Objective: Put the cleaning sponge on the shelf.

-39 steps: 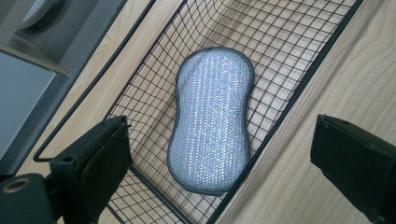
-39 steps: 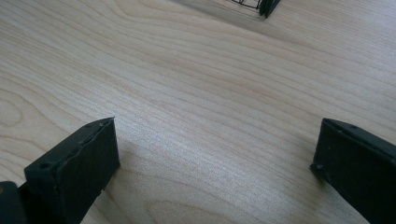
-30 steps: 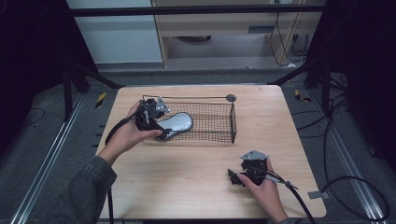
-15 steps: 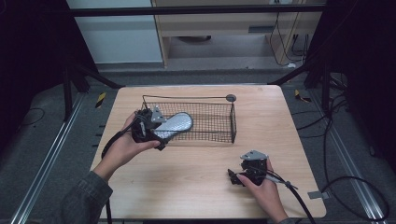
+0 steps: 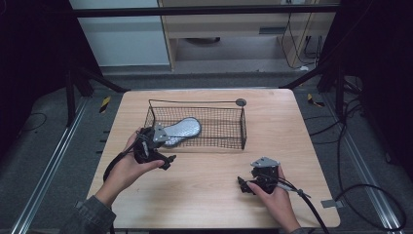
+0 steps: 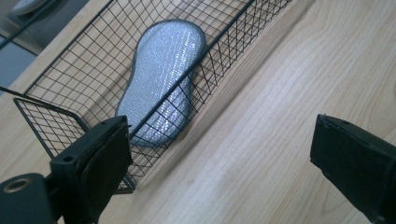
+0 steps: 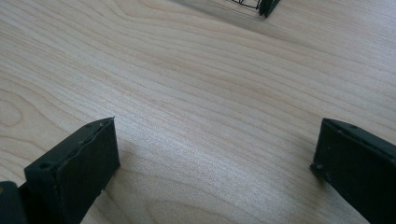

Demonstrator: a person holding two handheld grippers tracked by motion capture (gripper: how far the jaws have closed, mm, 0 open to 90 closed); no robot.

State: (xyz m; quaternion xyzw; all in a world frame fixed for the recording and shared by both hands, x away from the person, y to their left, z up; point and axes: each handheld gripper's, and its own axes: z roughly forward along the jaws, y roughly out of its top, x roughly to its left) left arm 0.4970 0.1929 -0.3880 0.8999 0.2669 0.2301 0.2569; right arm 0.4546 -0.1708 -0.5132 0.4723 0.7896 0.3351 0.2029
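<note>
Left gripper view: left gripper (image 6: pixel 219 154) jaws wide apart, nothing between them, bare table (image 6: pixel 299 88) beneath. Silver-grey sponge (image 6: pixel 161 79) lies flat inside the wire basket (image 6: pixel 56 121), near its left end, just beyond the jaws. Right gripper view: right gripper (image 7: pixel 215 163) jaws spread wide over bare wood, empty. High view: right gripper (image 5: pixel 246 185) well apart from basket (image 5: pixel 242 127).

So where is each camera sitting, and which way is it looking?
High view: above the person's side, looking forward and down on the table; both forearms, left gripper and right gripper show.
Left gripper view: rides that gripper, looking past its open jaws at the wire basket holding the silver sponge.
Right gripper view: looks past open jaws at bare wood and a basket corner.
Shared: basket and table.
</note>
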